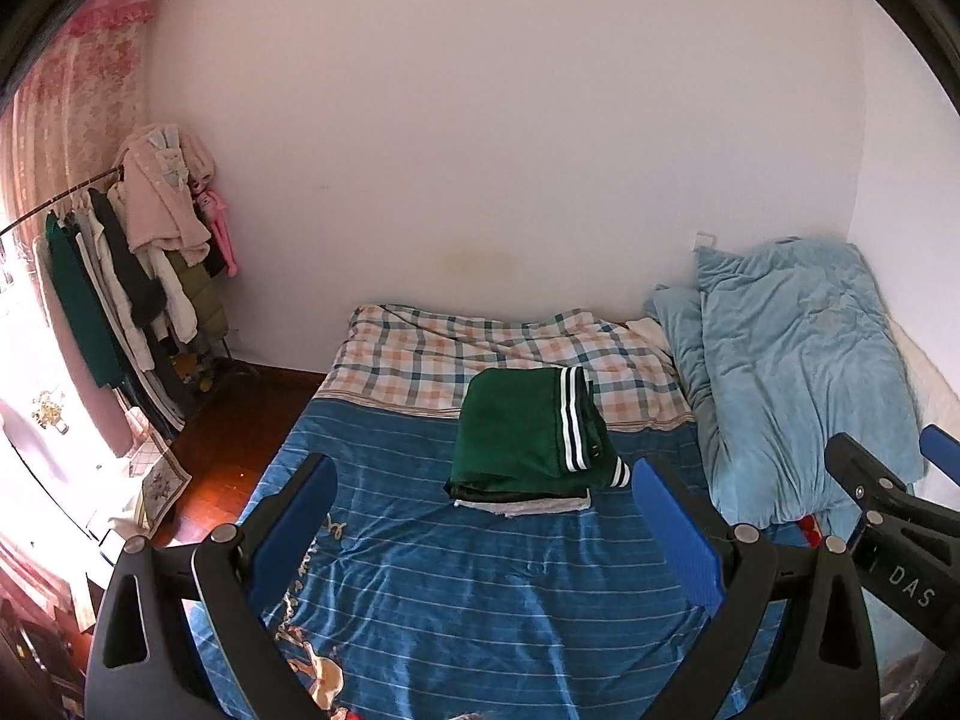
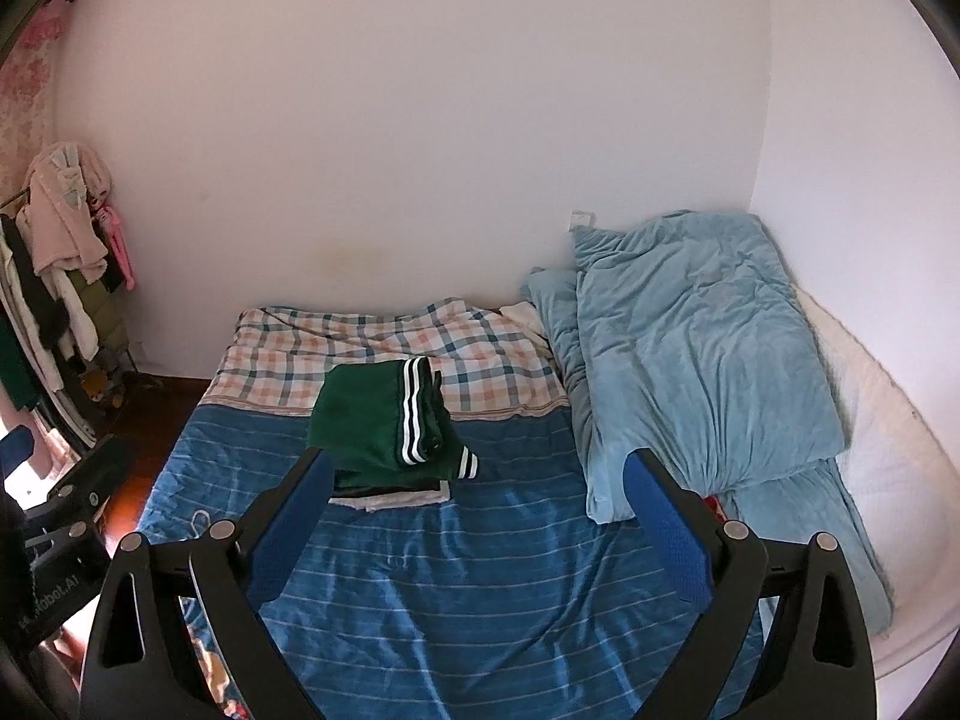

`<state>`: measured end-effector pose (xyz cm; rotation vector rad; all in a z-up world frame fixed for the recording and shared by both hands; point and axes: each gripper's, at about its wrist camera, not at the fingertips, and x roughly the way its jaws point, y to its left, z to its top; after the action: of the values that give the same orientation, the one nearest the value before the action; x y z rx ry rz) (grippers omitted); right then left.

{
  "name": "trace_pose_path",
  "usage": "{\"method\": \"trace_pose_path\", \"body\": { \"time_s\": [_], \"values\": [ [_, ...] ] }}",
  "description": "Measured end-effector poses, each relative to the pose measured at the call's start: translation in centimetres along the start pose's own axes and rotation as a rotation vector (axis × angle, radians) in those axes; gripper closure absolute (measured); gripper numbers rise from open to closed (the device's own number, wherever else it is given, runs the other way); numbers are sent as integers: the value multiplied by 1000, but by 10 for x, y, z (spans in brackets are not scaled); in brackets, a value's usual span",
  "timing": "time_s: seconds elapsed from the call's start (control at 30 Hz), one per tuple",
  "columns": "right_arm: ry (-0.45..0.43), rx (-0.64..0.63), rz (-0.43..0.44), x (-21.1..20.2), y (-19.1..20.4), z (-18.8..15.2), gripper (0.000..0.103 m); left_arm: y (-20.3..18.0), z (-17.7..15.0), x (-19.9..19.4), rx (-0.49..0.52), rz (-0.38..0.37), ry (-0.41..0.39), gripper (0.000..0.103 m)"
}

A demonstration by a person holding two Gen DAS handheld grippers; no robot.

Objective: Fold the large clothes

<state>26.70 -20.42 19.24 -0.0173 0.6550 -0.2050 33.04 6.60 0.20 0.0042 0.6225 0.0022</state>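
A folded dark green garment [image 1: 516,432] with white side stripes lies on a small stack of folded clothes, with a white one at the bottom, on the blue striped bedspread [image 1: 480,588]. It also shows in the right wrist view [image 2: 372,420]. My left gripper [image 1: 486,516] is open and empty, held above the bedspread in front of the stack. My right gripper [image 2: 480,510] is open and empty, just right of the stack and nearer me. The right gripper's side shows at the right edge of the left wrist view [image 1: 888,504].
A plaid blanket [image 1: 480,354] covers the far end of the bed. A light blue quilt [image 1: 792,378] is heaped along the right side against the wall. A clothes rack [image 1: 132,252] with hanging garments stands at the left, over a wooden floor [image 1: 228,450].
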Motion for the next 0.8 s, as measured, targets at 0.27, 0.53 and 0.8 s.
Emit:
{"method": "trace_pose_path", "body": {
  "time_s": [0.27, 0.53, 0.8],
  "values": [
    [5, -12, 22, 4, 4, -3, 4, 4, 0, -3, -11, 3, -6, 2],
    [-5, -8, 21, 2, 5, -5, 4, 4, 5, -5, -5, 6, -18, 2],
    [-10, -8, 27, 2, 7, -4, 4, 4, 8, -11, -5, 10, -35, 2]
  ]
}}
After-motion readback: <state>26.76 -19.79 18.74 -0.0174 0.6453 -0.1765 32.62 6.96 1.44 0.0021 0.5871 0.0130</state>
